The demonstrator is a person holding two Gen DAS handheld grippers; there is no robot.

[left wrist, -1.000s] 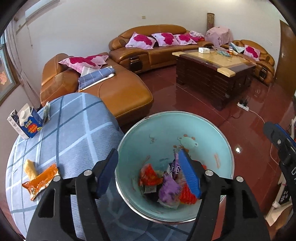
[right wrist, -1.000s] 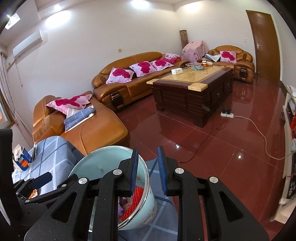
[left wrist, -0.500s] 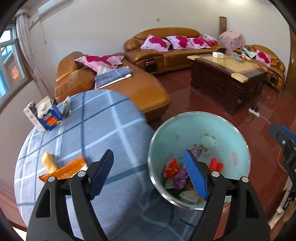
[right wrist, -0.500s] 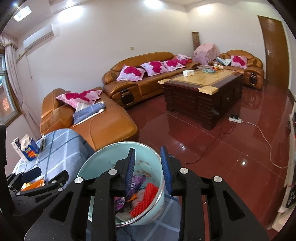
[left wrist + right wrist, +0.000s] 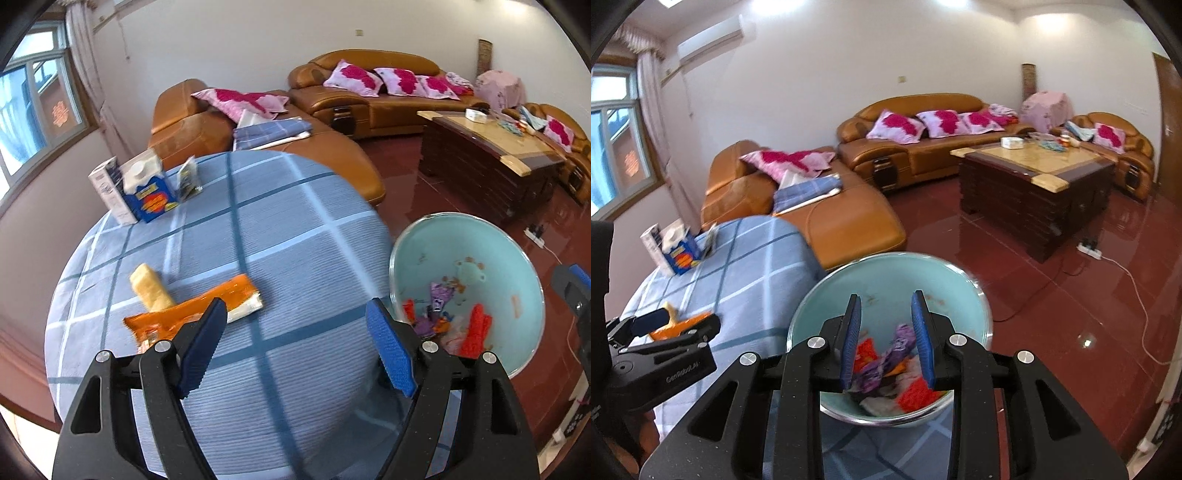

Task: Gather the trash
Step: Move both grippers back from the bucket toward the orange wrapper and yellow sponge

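Observation:
A pale blue bin (image 5: 480, 251) (image 5: 886, 273) stands beside the round table (image 5: 295, 229) and holds several crumpled wrappers (image 5: 443, 321). An orange wrapper (image 5: 195, 310) and a yellow snack piece (image 5: 149, 288) lie on the blue checked cloth. My left gripper (image 5: 295, 314) hangs open over the cloth. Nothing is between its pads, and its left finger sits just right of the orange wrapper. My right gripper (image 5: 886, 299) hovers over the bin, jaws a narrow gap apart and empty. The right wrist view also shows the left gripper (image 5: 683, 321) at the lower left.
A blue carton and a white box (image 5: 147, 192) stand at the table's far edge beside a small foil packet (image 5: 188, 179). An orange sofa (image 5: 332, 155) lies behind the table. Further right are a dark coffee table (image 5: 1034, 184) and a power strip with cable (image 5: 1089, 251) on the red floor.
My left gripper swung left from over the bin to over the tablecloth and its jaws widened. My right gripper shifted over the bin's mouth and its jaws parted slightly.

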